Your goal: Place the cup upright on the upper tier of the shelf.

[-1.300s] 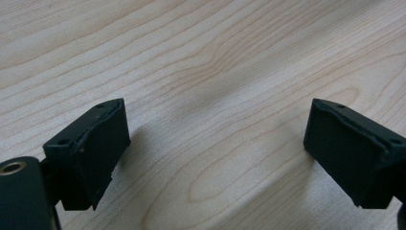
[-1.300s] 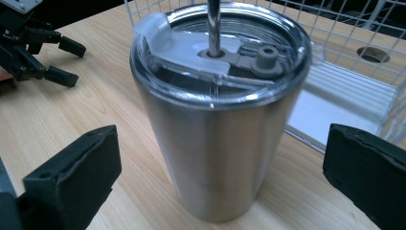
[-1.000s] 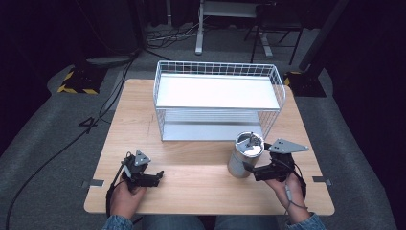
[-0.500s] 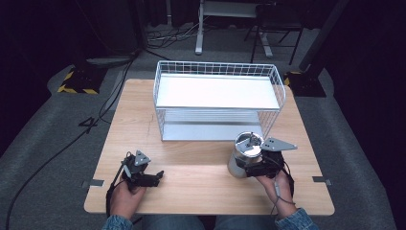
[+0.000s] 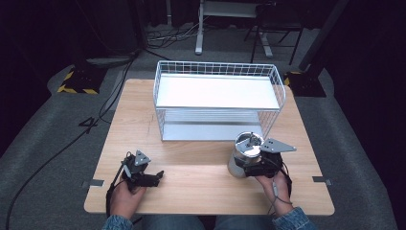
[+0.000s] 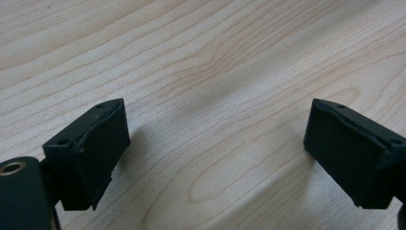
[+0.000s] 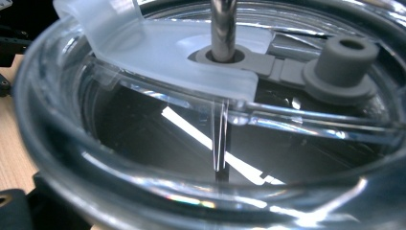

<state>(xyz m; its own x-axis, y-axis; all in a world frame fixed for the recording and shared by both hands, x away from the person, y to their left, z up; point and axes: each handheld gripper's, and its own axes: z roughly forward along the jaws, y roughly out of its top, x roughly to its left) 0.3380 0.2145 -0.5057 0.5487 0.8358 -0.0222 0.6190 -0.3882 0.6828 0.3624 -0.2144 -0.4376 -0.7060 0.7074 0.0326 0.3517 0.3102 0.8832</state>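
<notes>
A pale wooden table (image 5: 191, 143) — a white wire basket (image 5: 218, 100) sits at its far side, a steel tumbler (image 5: 243, 155) just before the basket's right corner.

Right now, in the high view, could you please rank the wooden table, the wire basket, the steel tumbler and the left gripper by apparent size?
1. Wooden table
2. Wire basket
3. Steel tumbler and left gripper: they look alike, so I won't rank them.

Dark room. Grey carpet floor (image 5: 43, 143); black cables (image 5: 62, 148) trail across it. Yellow-black hazard-striped block (image 5: 76, 82) at left. White desk frame (image 5: 225, 19) beyond the wooden worktop (image 5: 134, 115).
</notes>
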